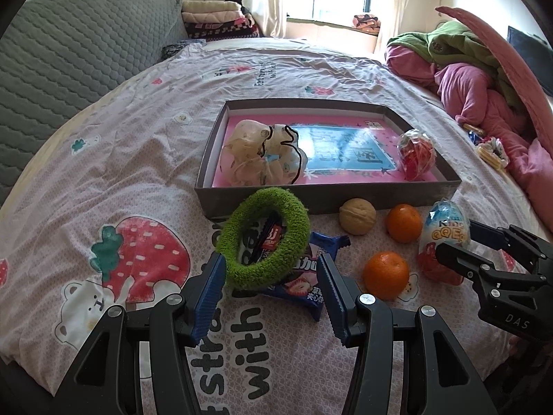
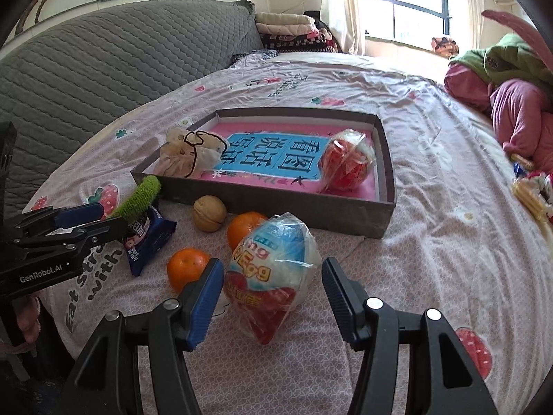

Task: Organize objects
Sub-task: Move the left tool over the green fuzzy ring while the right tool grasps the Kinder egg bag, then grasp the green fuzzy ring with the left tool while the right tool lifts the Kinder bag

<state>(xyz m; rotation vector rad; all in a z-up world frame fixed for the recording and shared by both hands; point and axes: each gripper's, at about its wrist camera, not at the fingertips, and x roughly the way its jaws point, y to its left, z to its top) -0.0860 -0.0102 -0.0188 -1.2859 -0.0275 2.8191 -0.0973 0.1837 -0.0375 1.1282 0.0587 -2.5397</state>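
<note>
My left gripper (image 1: 270, 259) is shut on a green fuzzy scrunchie (image 1: 266, 238), which it holds tilted above a blue snack packet (image 1: 304, 287). From the right wrist view the scrunchie (image 2: 138, 197) sticks up out of that gripper (image 2: 110, 219). My right gripper (image 2: 273, 266) stands open around a plastic-wrapped toy egg (image 2: 273, 259) lying on the bed. Its left pad is at the wrapper and a gap shows at the right pad. A walnut (image 1: 357, 220) and two oranges (image 1: 404, 223) (image 1: 385, 275) lie in front of a shallow grey box (image 1: 325, 193).
Inside the box lie cream scrunchies (image 1: 255, 152) and a red wrapped ball (image 1: 416, 154). Pink and green bedding (image 1: 484, 97) is piled at the right, with small snack packets (image 1: 490, 152) beside it. A grey quilted headboard (image 1: 69, 52) runs along the left.
</note>
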